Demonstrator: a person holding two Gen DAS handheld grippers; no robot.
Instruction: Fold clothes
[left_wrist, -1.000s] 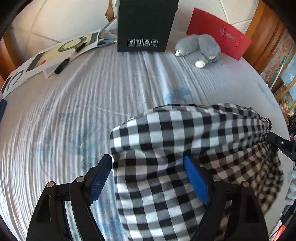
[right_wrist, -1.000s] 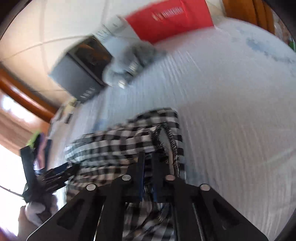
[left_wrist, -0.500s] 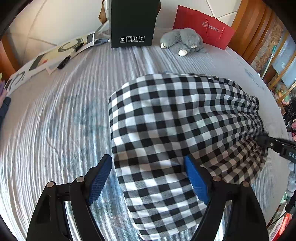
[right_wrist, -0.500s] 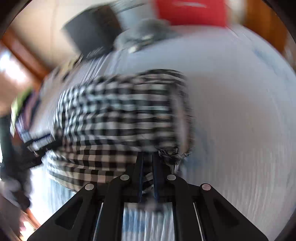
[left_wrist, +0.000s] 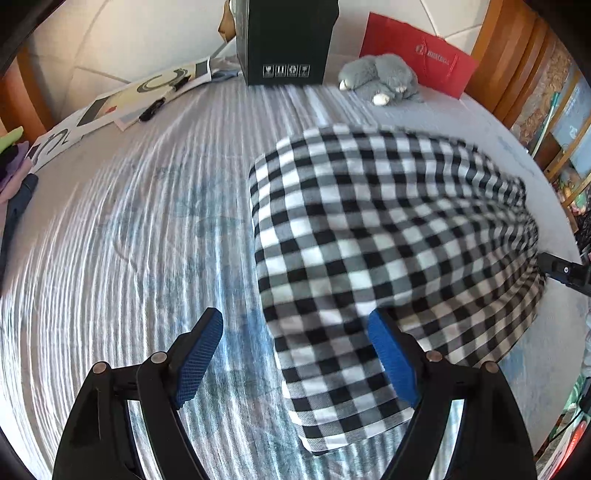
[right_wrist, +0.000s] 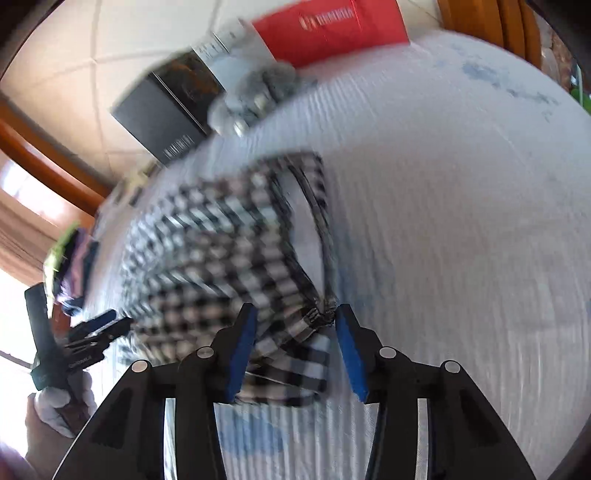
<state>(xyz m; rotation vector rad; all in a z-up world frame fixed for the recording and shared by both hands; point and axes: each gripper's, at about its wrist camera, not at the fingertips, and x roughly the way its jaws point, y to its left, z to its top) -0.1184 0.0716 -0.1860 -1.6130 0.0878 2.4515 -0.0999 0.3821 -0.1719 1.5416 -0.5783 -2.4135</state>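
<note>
Black-and-white checked cotton garment (left_wrist: 391, 236) lies folded over on the pale striped bedsheet (left_wrist: 129, 258), its near corner between the blue pads of my left claw (left_wrist: 295, 354), which stands wide apart and grips nothing. My right claw (right_wrist: 293, 345) is also parted, fingers astride the garment's bunched far corner (right_wrist: 317, 314) without pinching it. I judge the fold laid and both corners let go; to finish it well I would draw both claws straight back, clear of the cloth, so no edge drags, then square the doubled layers. Beyond sit a grey plush toy (left_wrist: 380, 77), a black cardboard box (left_wrist: 288, 37) and a red paper bag (left_wrist: 417, 59).
</note>
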